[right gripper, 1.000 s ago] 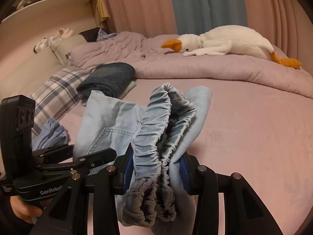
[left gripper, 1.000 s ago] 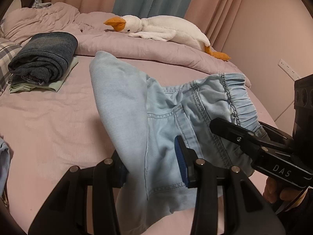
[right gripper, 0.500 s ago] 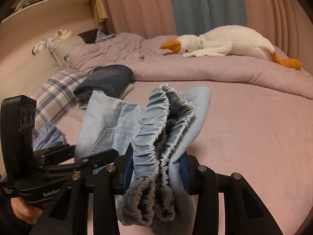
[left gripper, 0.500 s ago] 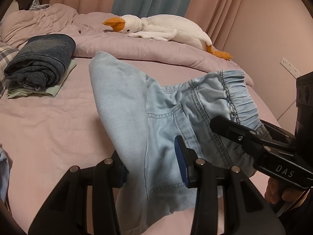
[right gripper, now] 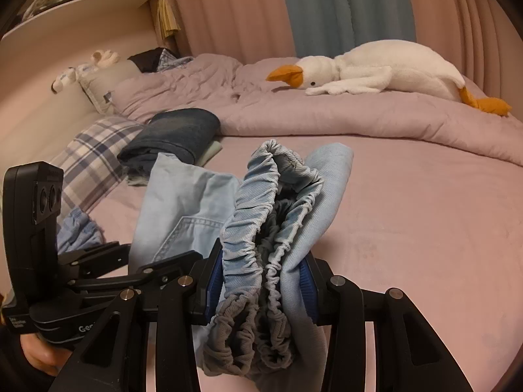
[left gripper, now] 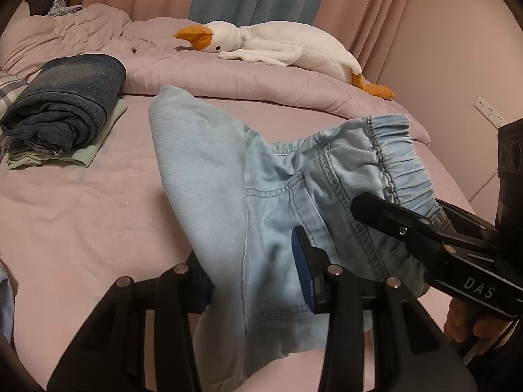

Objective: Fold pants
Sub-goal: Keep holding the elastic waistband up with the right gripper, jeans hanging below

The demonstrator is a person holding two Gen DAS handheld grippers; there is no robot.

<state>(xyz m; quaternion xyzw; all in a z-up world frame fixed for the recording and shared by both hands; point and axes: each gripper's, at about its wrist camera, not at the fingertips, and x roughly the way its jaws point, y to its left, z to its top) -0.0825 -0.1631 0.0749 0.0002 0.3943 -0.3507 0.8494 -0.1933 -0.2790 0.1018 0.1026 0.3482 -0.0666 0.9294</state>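
- Left wrist view: left gripper (left gripper: 253, 281) clamping a folded thickness of the light blue denim pants with an elasticated waistband (left gripper: 228, 176), black fingers drawn in against the cloth, one blue pad (left gripper: 302, 269) showing at the right side of the fold.
- Pants hanging lifted above the pale pink bedsheet (left gripper: 81, 202), a rounded fold standing up towards the far side, a stitched pocket facing the camera.
- Right gripper (left gripper: 425, 228), black and marked "DAS", reaching in from the right, biting the gathered waistband.
- Lying on the sheet at far left: a folded stack of dark blue garments over a pale green one (left gripper: 62, 104); lying on the mauve quilt behind: a long white plush goose with orange bill and feet (left gripper: 281, 45).
- Right wrist view: right gripper (right gripper: 260, 290) pinching the bunched waistband layers of the pants (right gripper: 281, 215) between blue pads (right gripper: 307, 284), fingers parted only by the cloth thickness.
- Left gripper (right gripper: 130, 261) gripping the same garment at lower left, closed on its pocket side.
- Resting at left beside the dark stack (right gripper: 176, 134): a blue-and-white plaid pillow (right gripper: 94, 153); plush goose (right gripper: 376, 65) stretching along the quilt.
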